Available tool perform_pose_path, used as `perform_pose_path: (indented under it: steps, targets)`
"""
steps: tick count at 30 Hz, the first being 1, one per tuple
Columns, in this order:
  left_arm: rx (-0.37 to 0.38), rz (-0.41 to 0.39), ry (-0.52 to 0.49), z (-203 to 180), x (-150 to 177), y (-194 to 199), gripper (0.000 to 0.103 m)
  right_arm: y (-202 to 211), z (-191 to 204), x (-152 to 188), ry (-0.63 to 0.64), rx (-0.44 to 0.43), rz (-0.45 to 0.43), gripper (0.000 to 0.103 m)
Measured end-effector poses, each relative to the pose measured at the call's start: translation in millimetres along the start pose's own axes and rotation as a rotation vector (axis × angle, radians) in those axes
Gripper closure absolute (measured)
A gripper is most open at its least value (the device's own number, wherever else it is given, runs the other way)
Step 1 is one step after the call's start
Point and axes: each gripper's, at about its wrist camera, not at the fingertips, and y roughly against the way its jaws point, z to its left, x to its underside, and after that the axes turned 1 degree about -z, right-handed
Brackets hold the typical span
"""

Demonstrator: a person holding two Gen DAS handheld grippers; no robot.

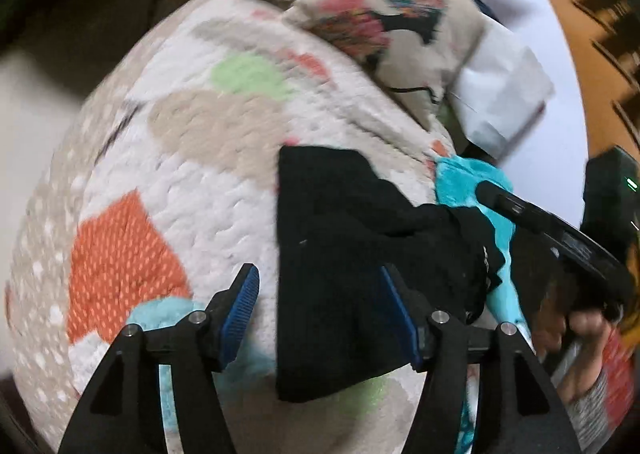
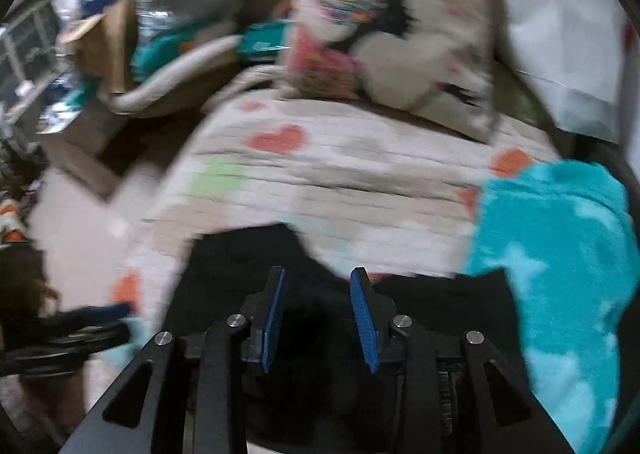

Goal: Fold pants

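Note:
Black pants (image 1: 332,213) lie folded in a long strip on a patterned quilt (image 1: 180,133). My left gripper (image 1: 320,294) hovers over their near end with its jaws wide apart. The pants' left edge lies between the blue pads (image 1: 244,294), which do not press on it. In the right wrist view the pants (image 2: 240,254) spread dark under my right gripper (image 2: 319,286). It is open, with a clear gap between its pads and nothing pinched. From the left wrist view, the right gripper's finger (image 1: 500,197) reaches in over teal cloth, held by a hand (image 1: 588,326).
A teal fleece with pale stars (image 2: 560,254) lies against the pants on the right. A printed cushion (image 2: 392,33) and a white pillow (image 2: 560,33) sit at the quilt's far end. Boxes and clutter (image 2: 100,45) stand beyond the bed's left side.

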Motion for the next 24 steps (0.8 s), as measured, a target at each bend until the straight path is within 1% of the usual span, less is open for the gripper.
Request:
perform_pose_path:
  steps: [1, 2, 4, 6, 7, 9, 10, 12, 14, 16, 17, 18, 19, 20, 21, 22, 23, 24]
  targets:
    - [-0.002, 0.010, 0.015, 3, 1, -2, 0.042, -5, 10, 1, -0.002, -0.048, 0.013, 0.067]
    - [-0.009, 0.014, 0.014, 4, 3, -3, 0.042, -16, 21, 1, -0.015, -0.116, 0.045, 0.067]
    - [-0.032, 0.012, -0.015, -1, 7, -6, 0.042, -34, 30, 6, -0.033, -0.149, 0.096, 0.067]
    - [-0.053, 0.011, -0.069, -8, 12, -11, 0.042, -50, 27, 15, -0.049, -0.110, 0.147, 0.067]
    - [-0.053, 0.020, -0.087, -12, 15, -15, 0.042, -58, 20, 20, -0.068, -0.066, 0.177, 0.067]
    - [-0.058, 0.043, -0.105, -17, 19, -26, 0.042, -71, 3, 33, -0.101, 0.105, 0.258, 0.067]
    - [-0.057, 0.058, -0.105, -17, 22, -31, 0.042, -73, -2, 37, -0.106, 0.130, 0.270, 0.067]
    - [-0.046, 0.095, -0.094, -18, 27, -42, 0.042, -67, -1, 34, -0.109, 0.110, 0.249, 0.067]
    - [-0.058, 0.088, -0.100, -20, 33, -46, 0.041, -63, 13, 21, -0.063, 0.091, 0.212, 0.065]
    - [-0.066, 0.075, -0.112, -21, 36, -45, 0.042, -67, 34, 4, 0.009, 0.052, 0.189, 0.051]
    - [-0.070, 0.076, -0.109, -21, 37, -45, 0.046, -71, 42, -2, 0.037, 0.038, 0.181, 0.042]
    - [-0.081, 0.082, -0.102, -20, 35, -46, 0.064, -79, 55, -9, 0.076, 0.024, 0.177, 0.037]
    - [-0.095, 0.097, -0.093, -17, 34, -46, 0.081, -89, 66, -15, 0.106, 0.017, 0.186, 0.037]
    - [-0.102, 0.107, -0.079, -13, 33, -46, 0.085, -100, 72, -22, 0.122, 0.010, 0.203, 0.037]
    - [-0.093, 0.115, -0.052, -8, 31, -45, 0.088, -117, 80, -26, 0.134, -0.003, 0.235, 0.037]
    - [-0.084, 0.120, -0.037, -5, 30, -44, 0.090, -127, 83, -29, 0.138, -0.009, 0.257, 0.037]
    - [-0.078, 0.124, -0.027, -4, 29, -43, 0.091, -144, 89, -29, 0.146, -0.001, 0.303, 0.037]
    - [-0.079, 0.125, -0.026, -4, 29, -42, 0.091, -155, 91, -28, 0.152, 0.013, 0.335, 0.045]
